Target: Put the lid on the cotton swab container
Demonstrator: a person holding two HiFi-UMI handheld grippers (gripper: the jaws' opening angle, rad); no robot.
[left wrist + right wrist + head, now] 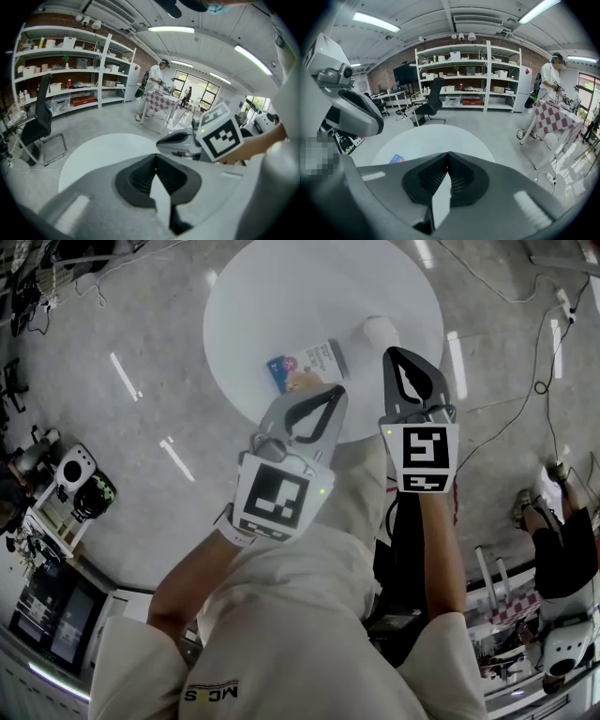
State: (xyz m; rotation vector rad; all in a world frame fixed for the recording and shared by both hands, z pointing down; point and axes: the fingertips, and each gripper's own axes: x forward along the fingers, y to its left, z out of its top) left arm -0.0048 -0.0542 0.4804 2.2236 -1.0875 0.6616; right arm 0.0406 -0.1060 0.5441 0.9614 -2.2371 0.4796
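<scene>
Grey concrete floor point(94, 409) surrounds a round white table point(244, 306), seen from above the wearer's chest. Close to the table's near edge lies a flat printed box point(305, 364), blue, pink and white, with something orange on its near side. To its right, apart from it, stands a small white round piece point(380, 331). Which of the two is the cotton swab container and which is the lid cannot be told from here.

The left tongs point(336, 390) hang over the table edge just short of the box, pressed together on nothing. The right tongs point(392, 352) point at the round piece with their tips just beside it, likewise closed and empty. Both gripper views look almost level across the room, towards shelves point(468, 79) and a standing person point(551, 89).

Nothing is held yet, so the step in hand is probably the first reach. It would go best if both tongs tip downward and spread before arriving. One could then steady the container by its sides. The other could take the lid by its rim, keep it level, and seat it squarely before pressing.
</scene>
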